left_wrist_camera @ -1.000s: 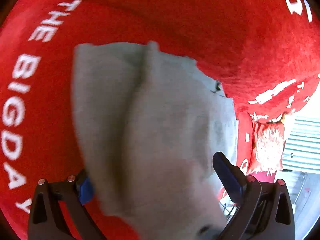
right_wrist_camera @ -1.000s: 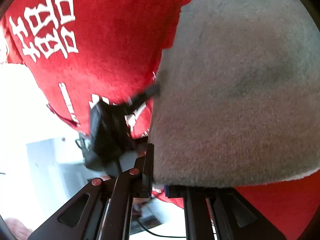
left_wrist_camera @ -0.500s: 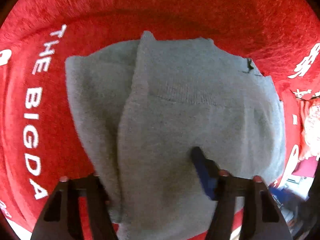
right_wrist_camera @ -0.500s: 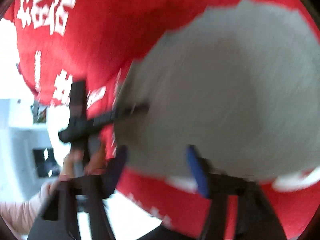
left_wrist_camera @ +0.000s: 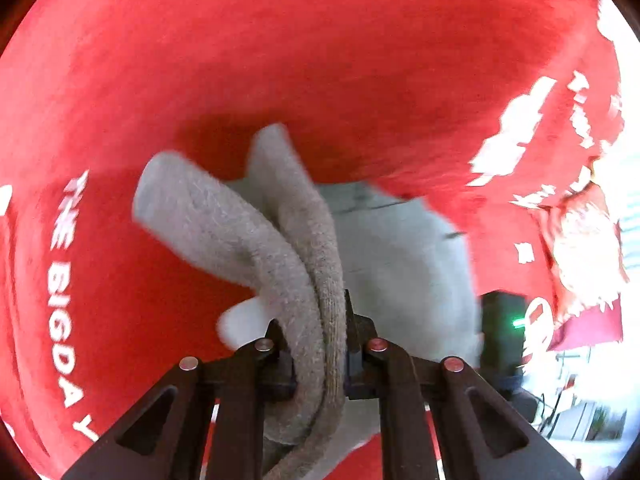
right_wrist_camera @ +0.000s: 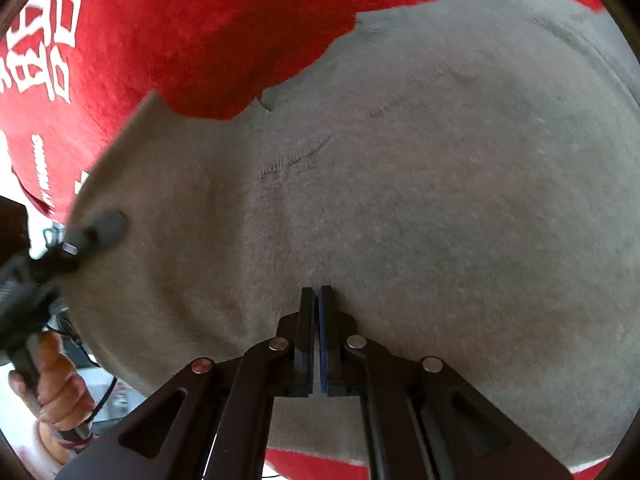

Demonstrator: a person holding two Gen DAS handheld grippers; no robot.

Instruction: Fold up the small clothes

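Underneath, red cloth [left_wrist_camera: 320,60] with white lettering [left_wrist_camera: 60,300]

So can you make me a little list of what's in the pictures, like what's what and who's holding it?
cloth: grey knit garment, partly bunched
surface: red cloth with white lettering
left gripper: fingers closing on a bunched fold of the garment
right gripper: shut, pinching the garment's edge
person: hand on the left gripper's handle

Red cloth [left_wrist_camera: 320,60], left edge: white letters are reading "THE BIGDAY".
Red cloth, right wrist view: white block characters are showing, unreadable.
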